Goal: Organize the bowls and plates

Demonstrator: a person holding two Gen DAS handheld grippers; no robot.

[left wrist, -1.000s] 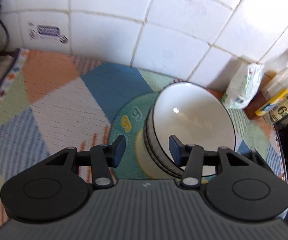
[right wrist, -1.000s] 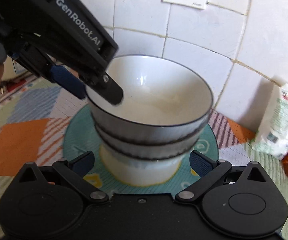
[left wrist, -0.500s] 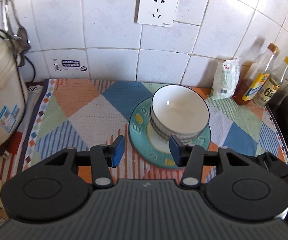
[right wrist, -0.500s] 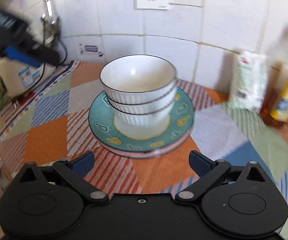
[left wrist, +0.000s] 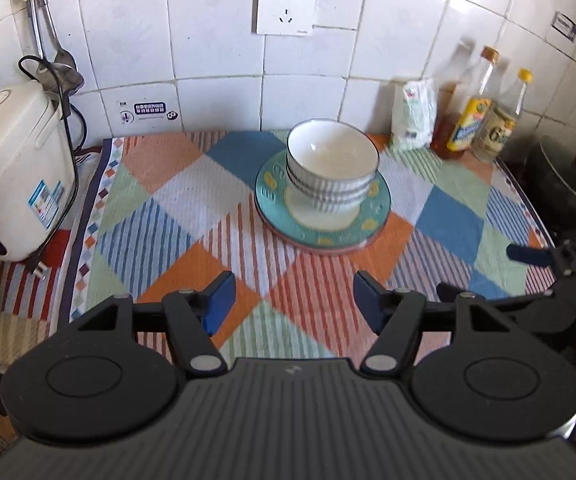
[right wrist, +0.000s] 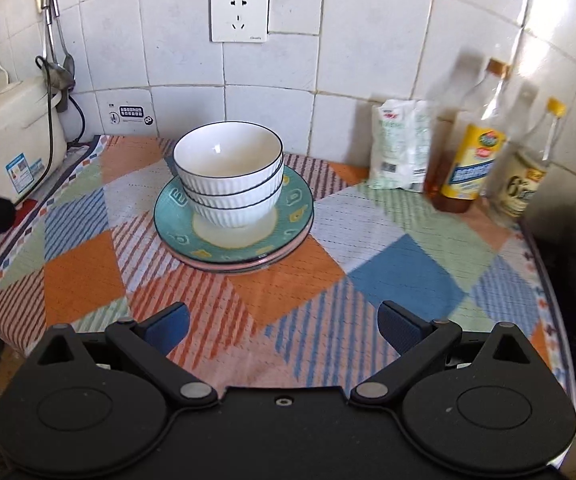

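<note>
From the left wrist, the left gripper [left wrist: 290, 300] has backed off, jaws just spreading, empty; stacked bowls [left wrist: 332, 172] sit on far plates [left wrist: 279, 204]. From the right wrist, the right gripper [right wrist: 283, 326] gapes empty too: stacking looks finished.

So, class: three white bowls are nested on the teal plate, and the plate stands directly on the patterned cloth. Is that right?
Not quite. The three white bowls do nest on the teal plate, but that plate rests on a pink plate, not directly on the patterned cloth. The right wrist view shows its rim.
</note>
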